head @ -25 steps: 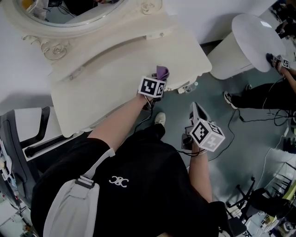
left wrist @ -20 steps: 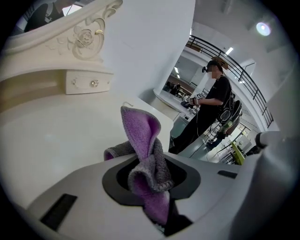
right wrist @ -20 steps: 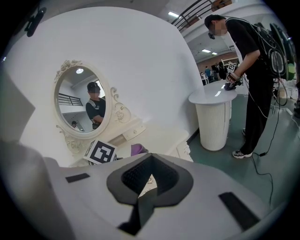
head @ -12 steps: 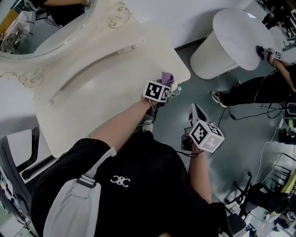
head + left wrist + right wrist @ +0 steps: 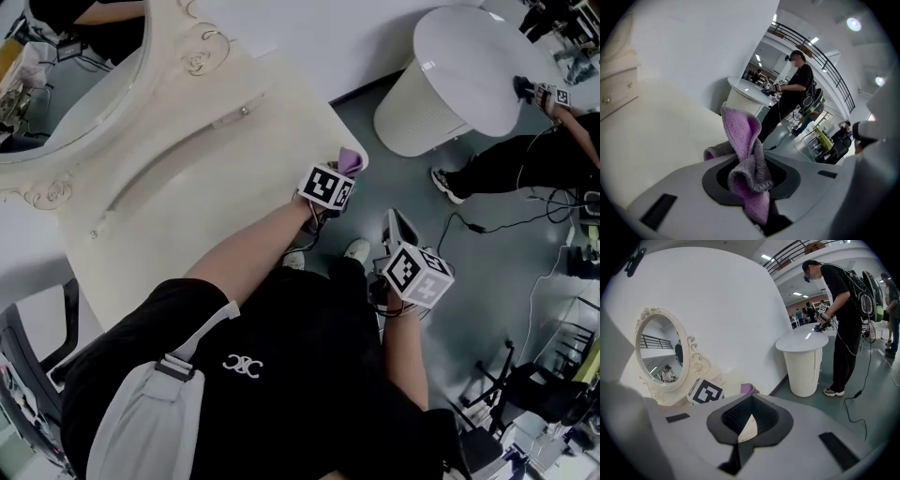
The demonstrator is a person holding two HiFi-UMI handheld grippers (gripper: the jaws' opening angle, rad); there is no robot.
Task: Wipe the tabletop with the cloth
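Bright, even indoor light falls from ceiling lamps (image 5: 853, 23) high above the white round stand (image 5: 743, 93), whose top carries a pale glare. Shadows beside the stand are faint and soft. Both gripper views bulge like a fisheye, with black corners and curved walls. The cloth (image 5: 743, 159), close to the lens, looks slightly soft

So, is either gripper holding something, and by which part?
The left gripper is shut on the purple cloth, pinching a bunched fold around its middle. The right gripper holds nothing between its jaws.
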